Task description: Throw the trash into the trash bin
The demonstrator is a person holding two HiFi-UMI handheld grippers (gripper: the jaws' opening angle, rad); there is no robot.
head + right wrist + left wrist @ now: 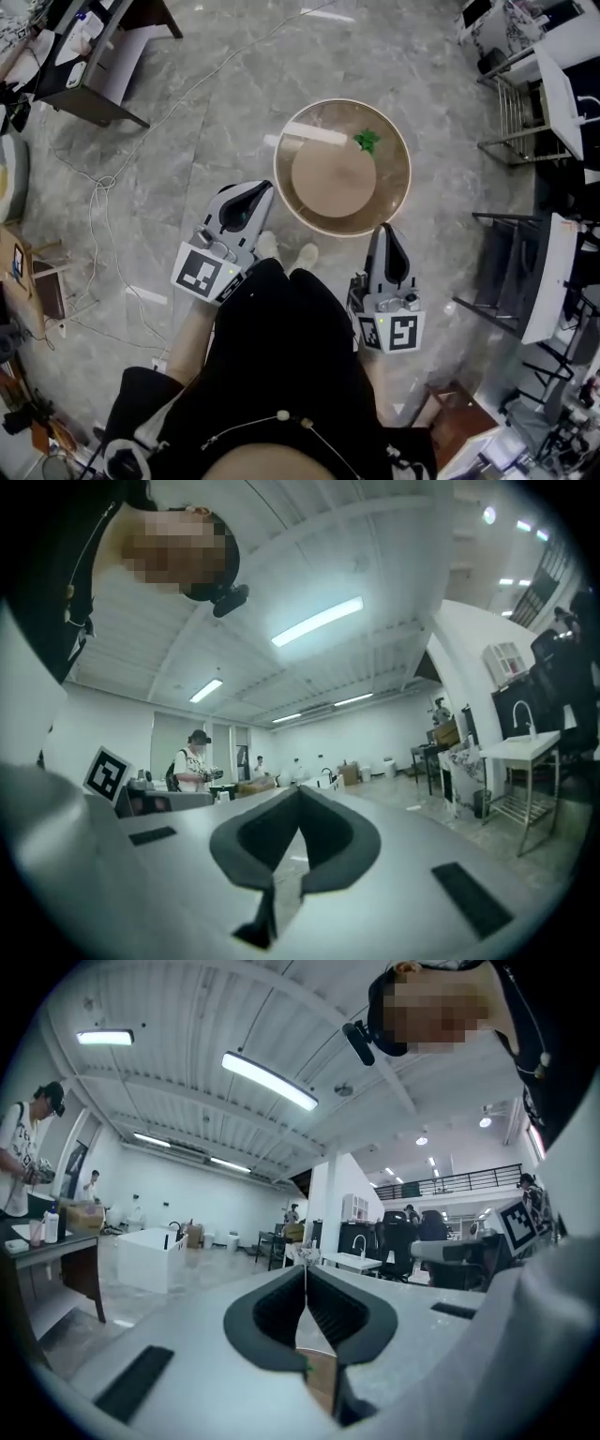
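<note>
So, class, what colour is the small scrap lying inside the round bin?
The scrap is green. The head view shows it best, lying inside the brown bin.

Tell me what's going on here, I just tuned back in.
A person stands over a round trash bin on the floor, with a tool in each hand. The left tool and the right tool are both held level near the body, jaws together with nothing between them. A green scrap lies inside the bin beside a white strip, so the trash appears to be in.
</note>
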